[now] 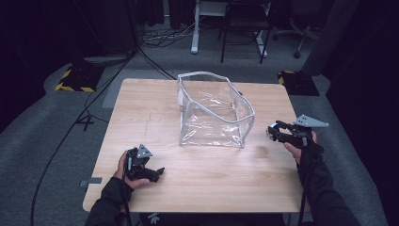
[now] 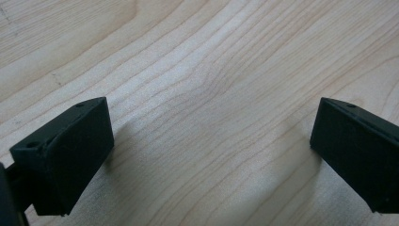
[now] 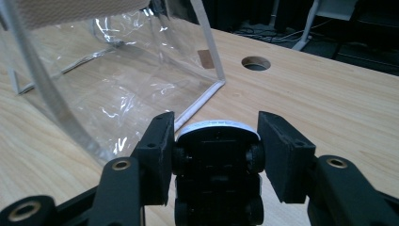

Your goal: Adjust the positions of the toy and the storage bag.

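- The right gripper (image 1: 273,130) is clamped on a small toy car (image 3: 217,165), dark underside and four wheels facing the camera in the right gripper view, white body beyond.
- Each pad presses a side of the car, which sits above the table (image 1: 141,122), just beside the clear bag (image 1: 214,113).
- The left gripper (image 2: 211,155) stands wide apart with nothing between its jaws; bare wood lies under them.
- In the high view the left gripper rests at the table's near left, well apart from the bag.
- The clear bag stands upright near the table's middle, its white-trimmed mouth open upward; I see nothing inside it.
- Count: one bag, one toy car, two grippers.
- A round hole (image 3: 256,63) in the tabletop lies beyond the bag's corner.
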A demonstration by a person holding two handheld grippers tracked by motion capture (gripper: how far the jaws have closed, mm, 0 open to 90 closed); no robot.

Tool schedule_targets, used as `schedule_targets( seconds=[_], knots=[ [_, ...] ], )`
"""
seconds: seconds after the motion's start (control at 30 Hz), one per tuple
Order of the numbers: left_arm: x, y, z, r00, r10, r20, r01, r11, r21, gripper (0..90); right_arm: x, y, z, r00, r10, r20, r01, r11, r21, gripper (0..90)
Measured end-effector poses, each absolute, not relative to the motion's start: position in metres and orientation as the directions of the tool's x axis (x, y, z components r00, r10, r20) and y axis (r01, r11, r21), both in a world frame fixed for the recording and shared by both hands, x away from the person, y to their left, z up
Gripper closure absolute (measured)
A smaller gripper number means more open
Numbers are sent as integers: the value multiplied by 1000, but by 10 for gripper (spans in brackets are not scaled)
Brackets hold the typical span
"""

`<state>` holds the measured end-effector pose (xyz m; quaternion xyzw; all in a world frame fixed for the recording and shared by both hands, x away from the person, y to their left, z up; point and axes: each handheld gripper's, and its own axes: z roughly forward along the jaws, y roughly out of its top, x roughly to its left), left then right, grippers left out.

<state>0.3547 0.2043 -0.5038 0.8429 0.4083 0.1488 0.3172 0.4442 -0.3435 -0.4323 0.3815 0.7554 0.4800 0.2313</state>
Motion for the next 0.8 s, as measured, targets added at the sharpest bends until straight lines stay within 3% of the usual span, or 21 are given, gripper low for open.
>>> schedule_targets(
  seconds=[0.8],
  knots=[
    [354,204,-504,621,784,-11,595,-462,658,6,486,-329,-378,-597,802,15,330,228,916,489]
  ],
)
